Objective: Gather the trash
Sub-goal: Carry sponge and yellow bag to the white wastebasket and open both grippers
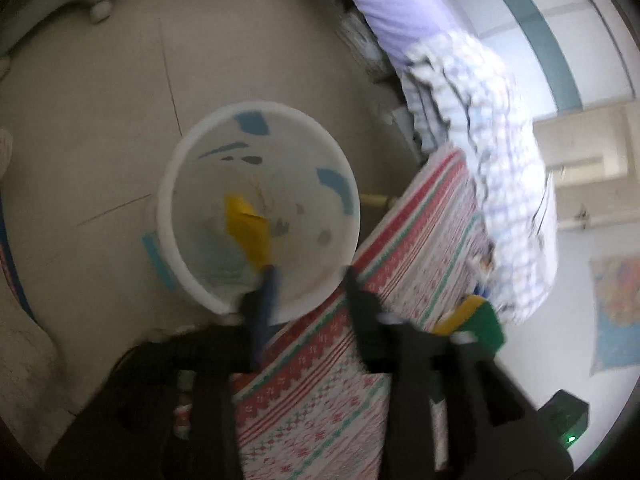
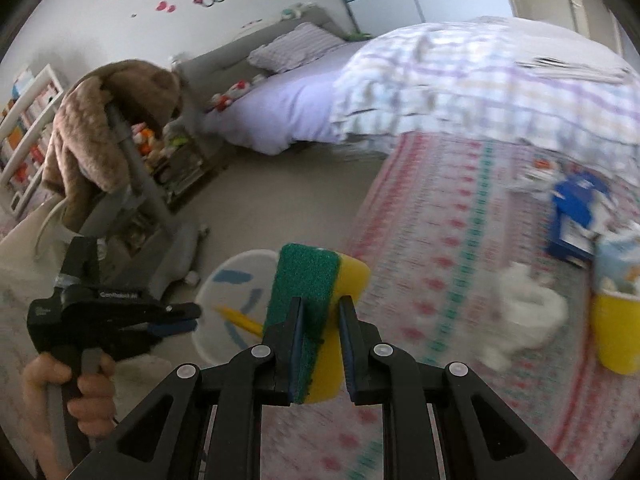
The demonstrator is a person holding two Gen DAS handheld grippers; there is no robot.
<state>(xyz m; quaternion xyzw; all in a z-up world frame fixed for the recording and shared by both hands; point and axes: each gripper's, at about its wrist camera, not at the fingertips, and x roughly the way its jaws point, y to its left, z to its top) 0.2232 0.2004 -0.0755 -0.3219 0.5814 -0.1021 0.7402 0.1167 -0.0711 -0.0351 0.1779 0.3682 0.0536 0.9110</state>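
R gripper (image 2: 320,320) jaws clamped on sponge (image 2: 320,280); L gripper (image 1: 308,276) jaws apart over bin (image 1: 168,184).

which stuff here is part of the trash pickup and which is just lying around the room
Part of the job:
- green and yellow sponge gripped by the right gripper
- white round plastic bin, a yellow scrap inside
- left gripper, open over the bin
- crumpled white tissue and blue carton on the patterned cloth

Just lying about:
- brown plush bear
- checked blanket
- striped pillow

A white bin (image 1: 168,216) stands on the floor, yellow scrap (image 1: 248,228) inside; a green-and-yellow sponge (image 2: 316,304) sits upright, clamped.
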